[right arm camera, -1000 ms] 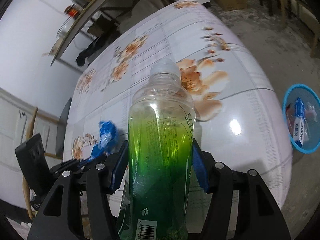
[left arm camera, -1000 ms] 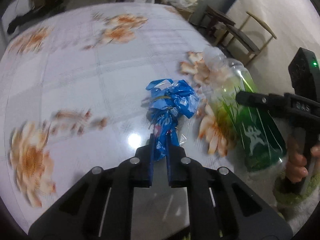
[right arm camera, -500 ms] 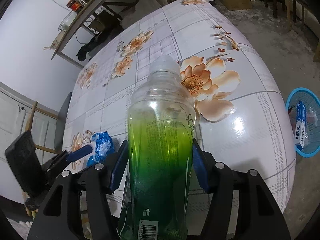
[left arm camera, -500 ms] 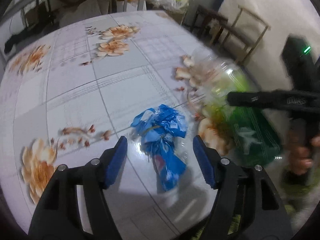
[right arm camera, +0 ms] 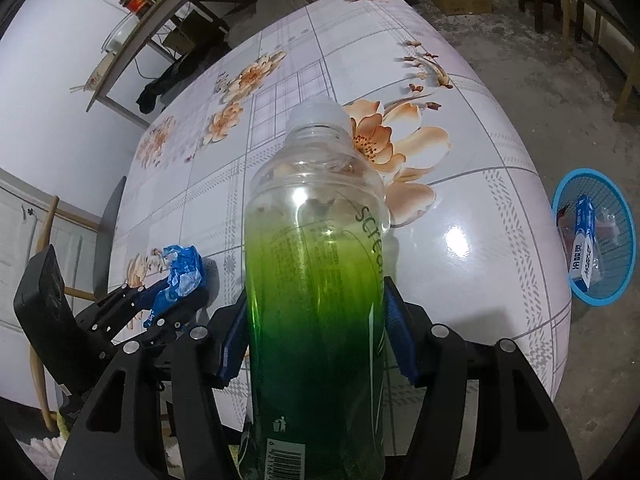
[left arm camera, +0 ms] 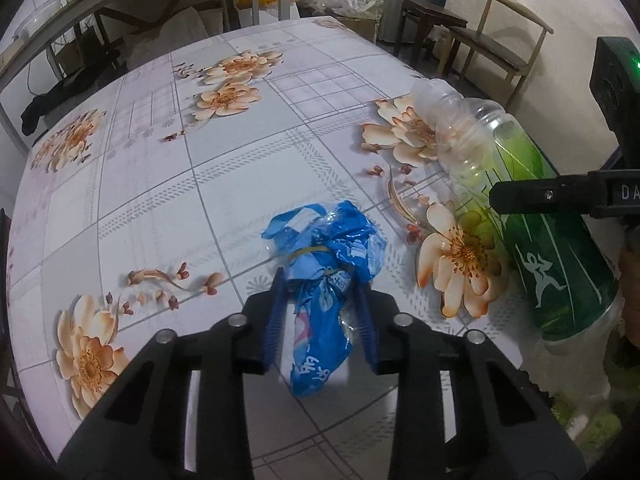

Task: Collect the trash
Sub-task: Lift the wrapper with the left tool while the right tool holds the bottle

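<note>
Between our left gripper's [left arm camera: 320, 292] closing jaws lies a crumpled blue wrapper [left arm camera: 326, 276] on the floral table [left arm camera: 224, 160], pads at its sides. Beside it, our right gripper [right arm camera: 316, 312] clamps a green bottle [right arm camera: 316, 272], tilted over the table. Beyond its right side, a blue basket [right arm camera: 618, 292] sits on the floor.

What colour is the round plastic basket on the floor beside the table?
Light blue: the round plastic basket shows best in the right wrist view.
</note>
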Motion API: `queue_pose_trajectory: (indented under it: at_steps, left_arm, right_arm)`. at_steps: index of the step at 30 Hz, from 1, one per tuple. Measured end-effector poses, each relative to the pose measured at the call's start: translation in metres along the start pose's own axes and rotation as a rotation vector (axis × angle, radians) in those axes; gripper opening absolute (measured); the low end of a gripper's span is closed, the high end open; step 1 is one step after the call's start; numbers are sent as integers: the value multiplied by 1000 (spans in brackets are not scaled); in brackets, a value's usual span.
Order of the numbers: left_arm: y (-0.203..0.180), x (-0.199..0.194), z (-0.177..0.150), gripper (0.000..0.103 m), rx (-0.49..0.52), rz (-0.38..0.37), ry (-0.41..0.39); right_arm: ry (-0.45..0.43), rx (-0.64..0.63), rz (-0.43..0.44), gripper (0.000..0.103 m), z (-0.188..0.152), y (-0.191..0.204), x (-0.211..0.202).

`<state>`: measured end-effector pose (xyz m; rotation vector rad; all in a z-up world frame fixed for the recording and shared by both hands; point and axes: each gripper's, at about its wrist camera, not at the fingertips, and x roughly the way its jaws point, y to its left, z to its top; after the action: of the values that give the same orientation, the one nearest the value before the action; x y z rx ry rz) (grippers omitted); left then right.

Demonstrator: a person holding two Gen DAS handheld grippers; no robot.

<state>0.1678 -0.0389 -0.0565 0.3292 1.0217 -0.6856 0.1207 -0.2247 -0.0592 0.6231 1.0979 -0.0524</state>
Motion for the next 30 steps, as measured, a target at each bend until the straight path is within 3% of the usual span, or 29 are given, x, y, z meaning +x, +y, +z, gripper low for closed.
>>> queue_pose_trajectory:
  at_steps: [9,30]
  left_arm:
    - [-7,1,-2,29,32,45,-12]
    - [-16,-13,0,25,53,68,-39]
  right_arm:
    - [6,38,36,60,2,-7,3]
    - [-30,14,4,57,0,-1,-6]
